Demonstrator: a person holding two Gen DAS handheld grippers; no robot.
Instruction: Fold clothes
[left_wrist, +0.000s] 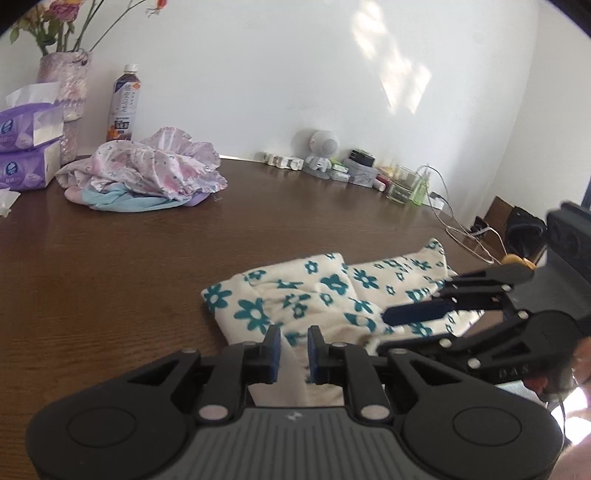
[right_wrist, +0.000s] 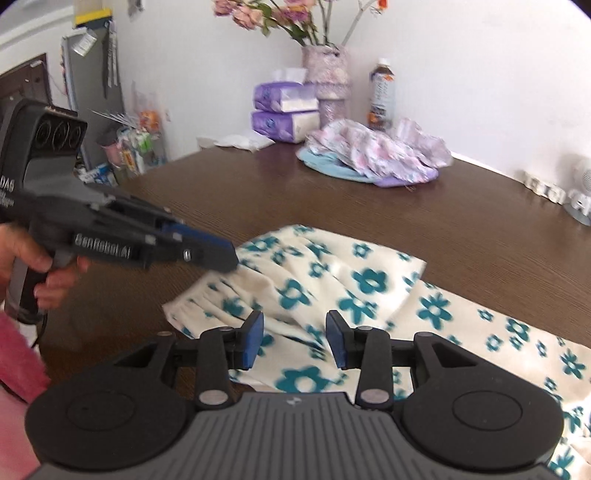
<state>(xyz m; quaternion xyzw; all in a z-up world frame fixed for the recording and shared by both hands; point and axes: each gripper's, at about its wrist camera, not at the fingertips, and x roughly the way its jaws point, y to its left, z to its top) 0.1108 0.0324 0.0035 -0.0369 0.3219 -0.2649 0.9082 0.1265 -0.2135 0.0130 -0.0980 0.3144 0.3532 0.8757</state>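
A cream garment with teal flowers (left_wrist: 314, 291) (right_wrist: 369, 280) lies partly folded on the dark wooden table (left_wrist: 110, 277). In the left wrist view my left gripper (left_wrist: 294, 354) is narrowed onto a fold of its near edge, with white cloth between the pads. The right wrist view shows that left gripper (right_wrist: 232, 258) from the side, held by a hand, its tip at the gathered waistband. My right gripper (right_wrist: 294, 339) hovers open over the cloth with nothing between its fingers. It enters the left wrist view from the right (left_wrist: 391, 330), above the garment.
A pile of pink floral and light blue clothes (left_wrist: 147, 170) (right_wrist: 376, 155) sits at the table's back. Tissue packs (left_wrist: 26, 147), a flower vase (left_wrist: 70, 92) and a bottle (left_wrist: 123, 103) stand behind it. Small items (left_wrist: 351, 166) and cables (left_wrist: 461, 229) line the wall side.
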